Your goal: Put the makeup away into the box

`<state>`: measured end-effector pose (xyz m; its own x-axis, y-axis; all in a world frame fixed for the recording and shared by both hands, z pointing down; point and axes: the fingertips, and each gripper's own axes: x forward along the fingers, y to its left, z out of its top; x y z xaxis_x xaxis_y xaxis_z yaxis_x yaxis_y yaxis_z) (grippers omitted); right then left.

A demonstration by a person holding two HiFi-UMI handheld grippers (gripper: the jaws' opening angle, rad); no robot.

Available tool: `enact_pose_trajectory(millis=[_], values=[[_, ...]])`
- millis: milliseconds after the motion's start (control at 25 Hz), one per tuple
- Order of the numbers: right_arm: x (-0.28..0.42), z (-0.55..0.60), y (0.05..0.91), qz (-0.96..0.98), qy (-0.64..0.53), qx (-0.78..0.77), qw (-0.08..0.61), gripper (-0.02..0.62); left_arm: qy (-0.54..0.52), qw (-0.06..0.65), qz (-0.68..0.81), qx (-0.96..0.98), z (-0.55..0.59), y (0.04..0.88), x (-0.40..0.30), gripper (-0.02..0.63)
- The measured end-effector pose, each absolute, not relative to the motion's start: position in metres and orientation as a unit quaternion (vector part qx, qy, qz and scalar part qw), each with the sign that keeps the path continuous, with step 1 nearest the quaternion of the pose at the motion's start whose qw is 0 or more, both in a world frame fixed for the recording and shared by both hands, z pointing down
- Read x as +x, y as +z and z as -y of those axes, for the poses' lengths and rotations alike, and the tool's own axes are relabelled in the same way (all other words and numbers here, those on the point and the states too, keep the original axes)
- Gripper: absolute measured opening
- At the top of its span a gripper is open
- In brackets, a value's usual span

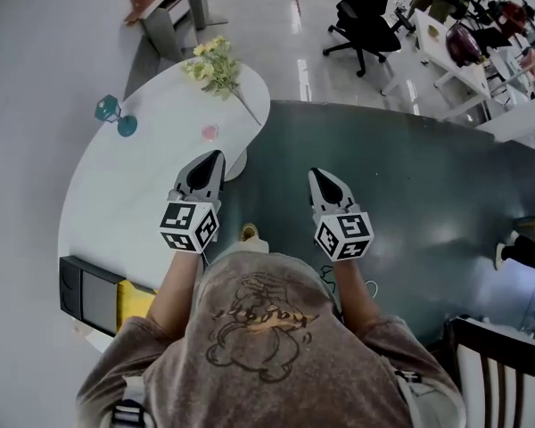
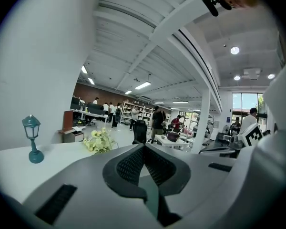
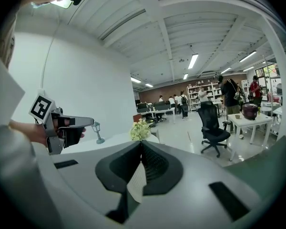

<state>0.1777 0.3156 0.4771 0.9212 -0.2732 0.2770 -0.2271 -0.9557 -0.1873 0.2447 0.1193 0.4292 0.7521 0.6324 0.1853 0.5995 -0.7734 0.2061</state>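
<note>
Your left hand-held gripper (image 2: 144,148) had its jaws pressed together at the tips, with nothing caught between them. Your right hand-held gripper (image 3: 140,144) was the same: its jaw tips met, and it carried nothing. You held the two side by side in front of your chest, apart from each other, and both pointed forward and a little downward.

The left hand-held gripper hung over the right edge of the white oval worktop (image 1: 116,194). The right one was over the dark green floor (image 1: 410,176), off to the side of the worktop.

A small pink item (image 1: 209,132) lay on the worktop just ahead of the left hand-held gripper's tips and was not touching them. It was too small in view to say what kind of makeup it was. The dark box (image 1: 82,294) sat at the near edge of the worktop, behind that hand-held gripper and to its left, near your left elbow. A yellow thing (image 1: 135,300) lay right against the box.

Further ahead and to the left of the left hand-held gripper stood a small teal lamp (image 1: 116,114). A bunch of pale yellow flowers (image 1: 214,65) rested at the far end of the worktop, straight ahead. A black office chair (image 1: 364,18) stood well beyond the right hand-held gripper.
</note>
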Motion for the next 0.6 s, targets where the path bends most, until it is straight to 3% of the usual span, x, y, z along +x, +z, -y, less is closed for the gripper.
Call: enact_pose_trajectory(millis=[600], values=[[0.235, -0.309, 0.464, -0.155, -0.148, -0.972, 0.095, 0.003, 0.128, 0.059, -0.310, 0.940, -0.112, 0.428, 0.285, 0.023]])
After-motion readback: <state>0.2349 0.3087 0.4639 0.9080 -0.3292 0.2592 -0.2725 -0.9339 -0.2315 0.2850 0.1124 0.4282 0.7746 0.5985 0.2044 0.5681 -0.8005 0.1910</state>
